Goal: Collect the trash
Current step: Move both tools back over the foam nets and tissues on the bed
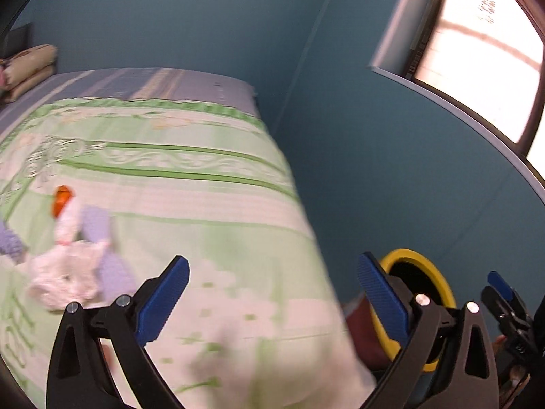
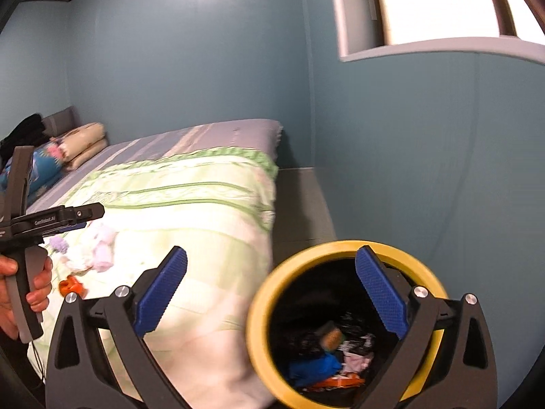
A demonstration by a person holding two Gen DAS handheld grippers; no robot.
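Teal-walled bedroom | green floral bedspread (image 1: 190, 204) strewn with crumpled tissues (image 1: 68, 272) | yellow-rimmed bin (image 2: 344, 327) alongside | left gripper (image 1: 272, 303), right gripper (image 2: 270, 296) gaping, empty

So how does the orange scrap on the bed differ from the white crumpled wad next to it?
The orange scrap is small, bright and compact; the white wad is far larger, pale and loosely crumpled. The scrap lies alone on the green quilt, while the wad rests among lilac pieces. Both lie on the bed, outside the yellow-rimmed bin, untouched by either tool.
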